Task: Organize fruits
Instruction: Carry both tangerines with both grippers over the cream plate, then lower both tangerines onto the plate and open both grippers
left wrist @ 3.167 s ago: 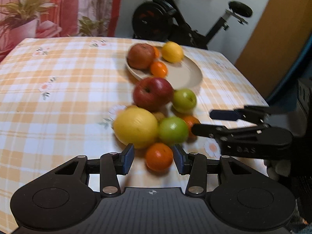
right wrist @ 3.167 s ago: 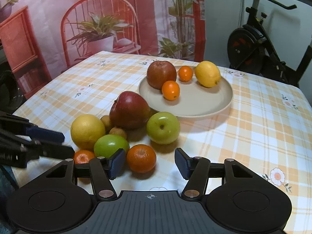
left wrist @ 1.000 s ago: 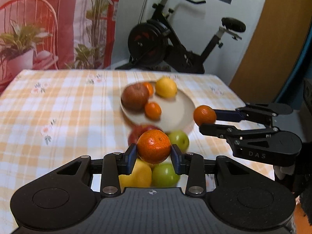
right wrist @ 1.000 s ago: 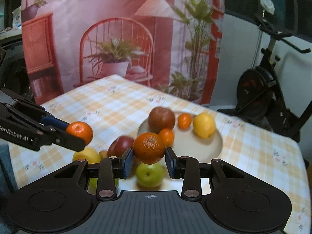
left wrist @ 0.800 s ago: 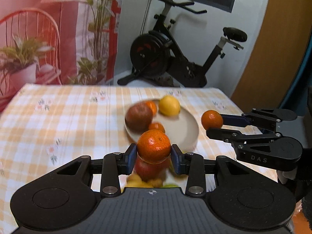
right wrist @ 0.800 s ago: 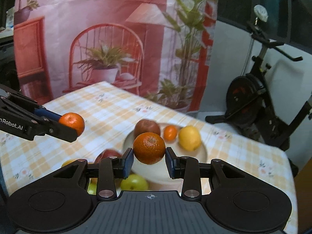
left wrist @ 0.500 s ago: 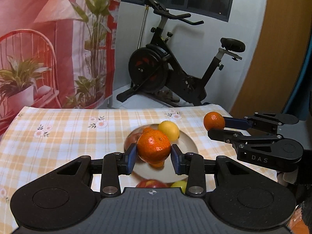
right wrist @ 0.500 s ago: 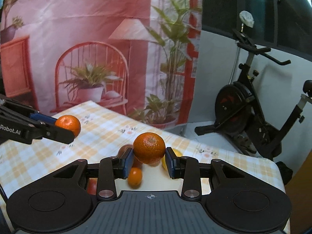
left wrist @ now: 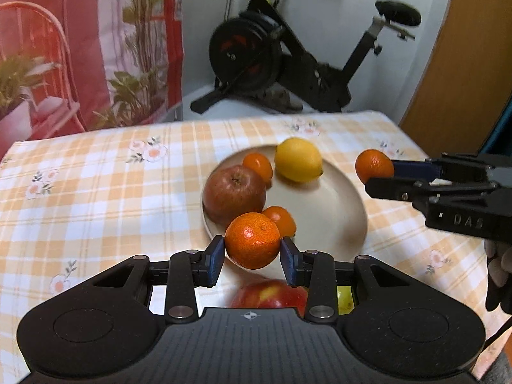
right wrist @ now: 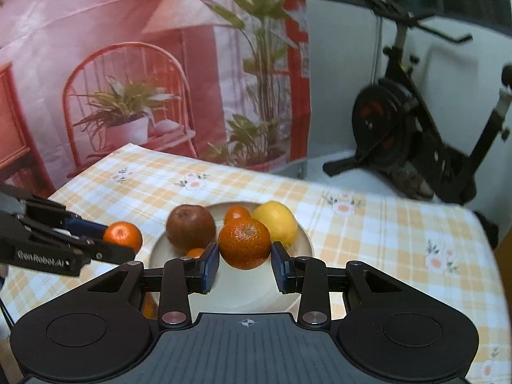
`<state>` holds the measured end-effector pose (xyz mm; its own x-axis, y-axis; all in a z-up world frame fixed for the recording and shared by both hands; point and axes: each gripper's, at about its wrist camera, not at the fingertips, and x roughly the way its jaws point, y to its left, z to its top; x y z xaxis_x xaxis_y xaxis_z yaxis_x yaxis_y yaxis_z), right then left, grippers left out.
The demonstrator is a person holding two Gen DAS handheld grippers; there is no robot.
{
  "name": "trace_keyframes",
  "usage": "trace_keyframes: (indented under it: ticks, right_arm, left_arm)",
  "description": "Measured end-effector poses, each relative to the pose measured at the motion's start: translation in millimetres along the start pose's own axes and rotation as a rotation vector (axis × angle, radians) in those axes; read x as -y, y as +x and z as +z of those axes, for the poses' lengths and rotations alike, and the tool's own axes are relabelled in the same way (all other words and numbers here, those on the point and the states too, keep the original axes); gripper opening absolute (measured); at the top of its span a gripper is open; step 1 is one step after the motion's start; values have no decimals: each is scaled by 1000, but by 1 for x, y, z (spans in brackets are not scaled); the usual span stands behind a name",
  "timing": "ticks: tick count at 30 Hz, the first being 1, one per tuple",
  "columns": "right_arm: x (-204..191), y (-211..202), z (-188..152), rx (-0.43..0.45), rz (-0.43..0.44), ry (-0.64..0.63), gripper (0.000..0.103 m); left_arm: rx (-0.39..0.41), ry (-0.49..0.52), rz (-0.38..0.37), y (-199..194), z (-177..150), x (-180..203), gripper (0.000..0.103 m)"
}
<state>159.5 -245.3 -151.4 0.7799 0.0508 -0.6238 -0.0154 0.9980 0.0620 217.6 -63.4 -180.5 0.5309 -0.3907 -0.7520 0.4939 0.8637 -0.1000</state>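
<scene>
We hold one mandarin in each hand-held gripper, and both hang above the beige plate [left wrist: 348, 211] that sits toward the far right corner of the counter [left wrist: 96, 192]. The left hand-held gripper [left wrist: 252, 254] pinches its mandarin [left wrist: 252, 240] squarely between the blue pads over the plate's near rim. The right hand-held gripper [right wrist: 244, 264] is closed on a second mandarin [right wrist: 244, 243], over the plate's right side.

On the plate already lie a brownish-red apple [left wrist: 235, 196], a lemon [left wrist: 299, 160] and two small oranges [left wrist: 257, 166], so the bare part is the near right half. A red apple [left wrist: 272, 294] and a green fruit [left wrist: 344, 297] wait on the counter just short of the plate's near edge.

As we judge it, the step in hand is setting both mandarins down on the plate. To do it well, we should:

- lower each fruit until it nearly touches the plate before letting the pads part, as a dropped mandarin is likely to roll;
- aim for the bare area, well apart from the apple and the lemon;
- keep the two hand-held grippers from crossing, the left staying to the near side and the right to the right side;
- lift straight up afterwards so the pads do not nudge the fruit off the rim.
</scene>
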Motion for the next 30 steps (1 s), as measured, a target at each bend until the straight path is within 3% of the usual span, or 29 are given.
trace_keyframes:
  ticks: [6,14,30]
  right_arm:
    - [22,37,-2,-80,4,50,32]
    - [27,75,-6,-159,-19,26,32]
    - [26,99,-10,-191,-78,-6,33]
  left_arm:
    - [-55,22,-15,30,7,-3,40]
    - [-92,41,-21,46,6,-1,40]
    - [-107,55,-12,64,8,2,40]
